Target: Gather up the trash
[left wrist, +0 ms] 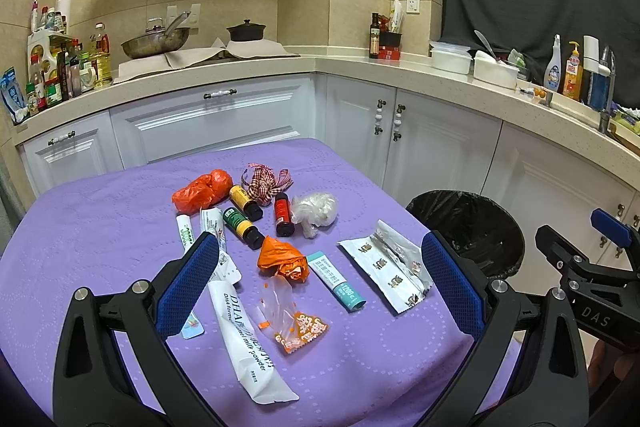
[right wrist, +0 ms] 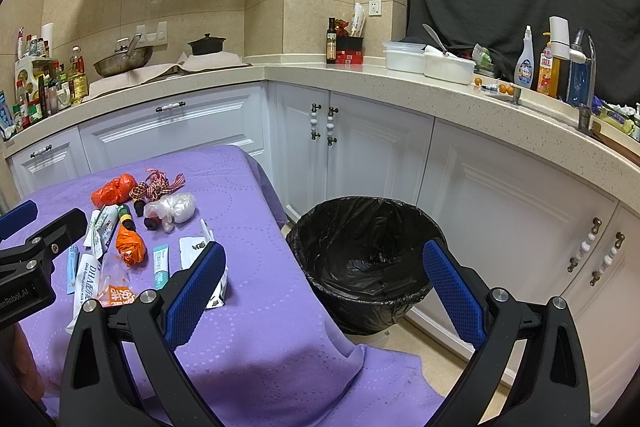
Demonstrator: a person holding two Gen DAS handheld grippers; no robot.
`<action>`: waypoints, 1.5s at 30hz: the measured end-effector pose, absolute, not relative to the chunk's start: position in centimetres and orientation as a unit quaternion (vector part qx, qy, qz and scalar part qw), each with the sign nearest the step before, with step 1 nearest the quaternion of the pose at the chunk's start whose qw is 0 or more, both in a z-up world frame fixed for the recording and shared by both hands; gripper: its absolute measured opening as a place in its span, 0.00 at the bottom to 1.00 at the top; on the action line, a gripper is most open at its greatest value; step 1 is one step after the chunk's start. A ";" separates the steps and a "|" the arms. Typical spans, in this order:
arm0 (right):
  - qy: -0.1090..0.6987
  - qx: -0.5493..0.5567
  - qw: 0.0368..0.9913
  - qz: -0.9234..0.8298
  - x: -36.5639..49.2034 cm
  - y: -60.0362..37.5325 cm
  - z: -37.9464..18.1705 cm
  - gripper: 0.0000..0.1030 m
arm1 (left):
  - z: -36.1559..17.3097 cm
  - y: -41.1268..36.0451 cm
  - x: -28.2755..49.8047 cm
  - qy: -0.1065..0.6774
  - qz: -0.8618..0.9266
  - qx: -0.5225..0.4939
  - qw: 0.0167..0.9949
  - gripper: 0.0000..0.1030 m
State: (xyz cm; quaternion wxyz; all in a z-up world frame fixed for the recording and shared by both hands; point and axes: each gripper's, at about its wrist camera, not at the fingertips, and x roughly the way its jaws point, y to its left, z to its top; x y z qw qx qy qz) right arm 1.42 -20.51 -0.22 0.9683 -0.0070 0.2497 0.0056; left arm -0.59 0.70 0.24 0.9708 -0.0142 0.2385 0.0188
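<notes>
Trash lies scattered on a purple-clothed table (left wrist: 100, 227): two crumpled orange bags (left wrist: 202, 189) (left wrist: 282, 259), three small bottles (left wrist: 244, 227), a checked ribbon (left wrist: 266, 183), a clear plastic wad (left wrist: 314, 211), a white DHA sachet (left wrist: 248, 343), a teal tube (left wrist: 338, 285), a white foil wrapper (left wrist: 386, 271) and a clear orange-printed packet (left wrist: 292, 319). My left gripper (left wrist: 320, 279) is open and empty, above the table's near side. My right gripper (right wrist: 324, 279) is open and empty, above the table's right edge beside a black-lined bin (right wrist: 364, 259). The bin also shows in the left wrist view (left wrist: 472, 227).
White cabinets (right wrist: 376, 155) and a beige L-shaped counter (right wrist: 400, 83) run behind the table and bin. The counter carries a wok (left wrist: 156, 43), a black pot (left wrist: 246, 31), condiment bottles (left wrist: 60, 71), white containers (left wrist: 472, 61) and cleaning bottles (left wrist: 572, 71).
</notes>
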 end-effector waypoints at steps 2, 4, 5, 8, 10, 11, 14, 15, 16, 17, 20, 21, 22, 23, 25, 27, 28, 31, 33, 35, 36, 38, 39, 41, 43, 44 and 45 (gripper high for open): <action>0.250 -0.007 0.968 0.006 1.4 -20.5 -0.2 0.93 | 0.2 0.7 -0.6 0.239 0.019 -0.014 0.971 0.96; 0.250 -0.008 0.968 0.005 1.4 -20.5 -0.2 0.93 | 0.2 0.7 -0.6 0.239 0.019 -0.014 0.971 0.96; 0.250 -0.008 0.968 0.006 1.4 -20.5 -0.2 0.93 | 0.2 0.7 -0.6 0.239 0.020 -0.014 0.971 0.96; 0.250 -0.007 0.968 0.005 1.4 -20.5 -0.2 0.93 | 0.3 0.8 -0.6 0.239 0.020 -0.014 0.971 0.96; 0.250 -0.008 0.968 0.005 1.4 -20.5 -0.2 0.93 | 0.3 0.8 -0.6 0.239 0.020 -0.014 0.971 0.96; 0.250 -0.007 0.968 0.005 1.4 -20.5 -0.2 0.93 | 0.2 0.7 -0.6 0.239 0.019 -0.014 0.971 0.96; 0.249 -0.008 0.968 0.005 1.4 -20.5 -0.2 0.93 | 0.3 0.8 -0.6 0.239 0.020 -0.014 0.971 0.96; 0.249 -0.008 0.968 0.005 1.4 -20.5 -0.2 0.93 | 0.3 0.8 -0.6 0.239 0.020 -0.014 0.971 0.96; 0.249 -0.008 0.968 0.005 1.4 -20.5 -0.2 0.93 | 0.3 0.9 -0.6 0.239 0.020 -0.014 0.971 0.96; 0.249 -0.008 0.968 0.005 1.4 -20.5 -0.2 0.93 | 0.3 0.8 -0.6 0.239 0.020 -0.014 0.971 0.96; 0.249 -0.008 0.968 0.005 1.4 -20.5 -0.2 0.93 | 0.3 0.8 -0.6 0.239 0.020 -0.014 0.971 0.96; 0.249 -0.008 0.968 0.005 1.4 -20.5 -0.2 0.93 | 0.3 0.8 -0.6 0.239 0.020 -0.014 0.971 0.96; 0.249 -0.008 0.968 0.005 1.4 -20.5 -0.2 0.93 | 0.3 0.8 -0.6 0.239 0.020 -0.014 0.971 0.96; 0.249 -0.008 0.968 0.005 1.3 -20.5 -0.1 0.93 | 0.3 0.9 -0.6 0.239 0.020 -0.014 0.971 0.96; 0.249 -0.008 0.968 0.005 1.4 -20.5 -0.1 0.93 | 0.3 0.8 -0.6 0.239 0.020 -0.013 0.971 0.96; 0.249 -0.008 0.968 0.005 1.3 -20.5 -0.1 0.93 | 0.3 0.8 -0.6 0.239 0.020 -0.014 0.971 0.96; 0.250 -0.008 0.968 0.006 1.3 -20.5 -0.1 0.93 | 0.3 0.8 -0.6 0.239 0.020 -0.013 0.971 0.96; 0.250 -0.008 0.968 0.006 1.3 -20.5 0.0 0.93 | 0.3 0.9 -0.6 0.239 0.020 -0.014 0.971 0.96; 0.250 -0.008 0.968 0.006 1.3 -20.6 0.0 0.93 | 0.2 0.8 -0.6 0.239 0.020 -0.014 0.971 0.96; 0.250 -0.008 0.968 0.006 1.3 -20.6 0.0 0.93 | 0.2 0.9 -0.6 0.239 0.020 -0.014 0.971 0.96; 0.250 -0.008 0.968 0.006 1.3 -20.5 0.0 0.93 | 0.2 0.9 -0.6 0.239 0.019 -0.014 0.971 0.96; 0.250 -0.008 0.968 0.006 1.4 -20.5 0.0 0.93 | 0.2 0.9 -0.6 0.239 0.020 -0.013 0.971 0.96; 0.250 -0.008 0.968 0.006 1.4 -20.6 0.0 0.93 | 0.2 0.9 -0.6 0.239 0.020 -0.013 0.971 0.96; 0.251 -0.008 0.968 0.006 1.4 -20.6 0.0 0.93 | 0.3 1.1 -0.6 0.239 0.020 -0.015 0.971 0.96; 0.250 -0.008 0.968 0.006 1.4 -20.6 0.0 0.93 | 0.2 1.2 -0.7 0.239 0.020 -0.014 0.971 0.96; 0.250 -0.008 0.968 0.006 1.4 -20.6 0.0 0.93 | 0.2 1.2 -0.7 0.239 0.020 -0.014 0.971 0.96; 0.250 -0.009 0.968 0.006 1.4 -20.5 -0.1 0.93 | 0.2 1.2 -0.6 0.240 0.020 -0.014 0.971 0.96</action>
